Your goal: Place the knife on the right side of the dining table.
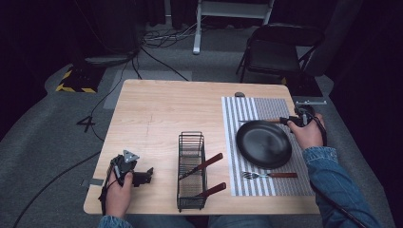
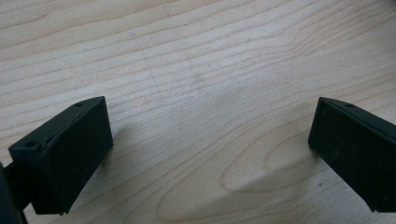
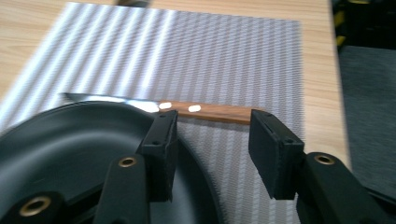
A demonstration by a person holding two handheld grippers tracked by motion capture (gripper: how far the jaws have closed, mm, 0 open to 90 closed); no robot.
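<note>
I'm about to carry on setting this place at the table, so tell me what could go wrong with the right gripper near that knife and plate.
The right gripper is open with one jaw over the rim of the black plate; closing there might catch or shove the plate. The knife lies just beyond the jaws, its blade by the plate rim, so a push could skid it across the striped placemat rather than grip it.

Wire cutlery rack (image 1: 191, 171) stands mid-table near the front edge, two wooden-handled utensils (image 1: 203, 165) in it. Right of it lies the placemat (image 1: 266, 105), bearing the plate (image 1: 263, 143). Knife (image 1: 266, 120) lies behind the plate, fork (image 1: 269, 175) in front, both on the placemat.
</note>
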